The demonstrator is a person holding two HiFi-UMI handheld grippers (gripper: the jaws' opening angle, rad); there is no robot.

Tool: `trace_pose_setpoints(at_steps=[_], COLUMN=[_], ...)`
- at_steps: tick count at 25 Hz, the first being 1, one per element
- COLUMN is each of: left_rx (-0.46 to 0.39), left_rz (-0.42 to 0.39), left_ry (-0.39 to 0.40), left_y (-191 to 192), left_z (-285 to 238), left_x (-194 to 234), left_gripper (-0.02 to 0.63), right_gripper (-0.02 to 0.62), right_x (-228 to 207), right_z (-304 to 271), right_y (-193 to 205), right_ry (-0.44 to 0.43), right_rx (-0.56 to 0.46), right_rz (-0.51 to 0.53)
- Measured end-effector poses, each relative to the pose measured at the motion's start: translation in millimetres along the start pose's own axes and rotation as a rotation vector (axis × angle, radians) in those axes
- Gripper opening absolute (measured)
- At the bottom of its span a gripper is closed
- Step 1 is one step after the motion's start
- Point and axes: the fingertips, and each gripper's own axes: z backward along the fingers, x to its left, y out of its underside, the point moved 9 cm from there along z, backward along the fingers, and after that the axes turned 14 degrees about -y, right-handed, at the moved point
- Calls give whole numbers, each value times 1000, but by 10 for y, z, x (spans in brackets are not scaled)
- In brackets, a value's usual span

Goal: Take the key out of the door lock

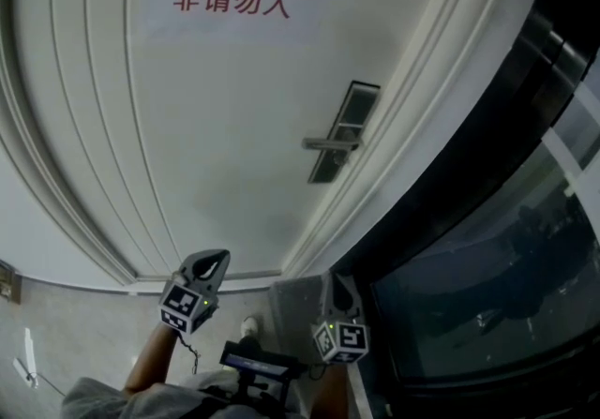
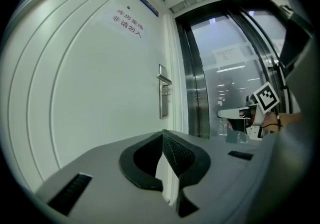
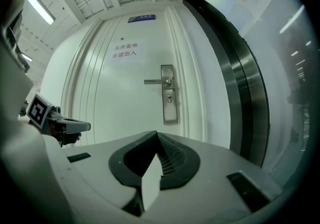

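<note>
Key (image 3: 170, 98): small, seated in door lock (image 3: 169, 110) below handle (image 3: 156, 81), well apart from both tongs. Left tongs (image 2: 163, 135), right tongs (image 3: 157, 135): closed, empty. Advice: open right tongs, approach squarely, pinch key, draw straight out.

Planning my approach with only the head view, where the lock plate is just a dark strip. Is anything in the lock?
Observer: In the right gripper view the lock plate shows a small round fitting below the handle; too small to call it a key.
Operator: Does anything stick out there?
Observer: Yes. Side-on in the left gripper view, a small stub juts from the plate below the handle.
Operator: Are the claws ready to take it?
Observer: Not yet: the right gripper and the left gripper each show a shut claw with nothing in it.
</note>
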Motion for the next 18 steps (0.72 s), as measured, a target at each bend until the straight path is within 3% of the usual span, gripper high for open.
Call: trace_pose_setpoints(at_steps=[18], left_rx=[-4], left_rz=[20], left_ry=[-18], left_y=[-123], left_z=[-795], left_x=[312], left_gripper=[6], right_gripper=[12], right_x=[-525], right_z=[-995], right_y=[-431], right_ry=[-29], right_rx=[-41], right_rz=[112])
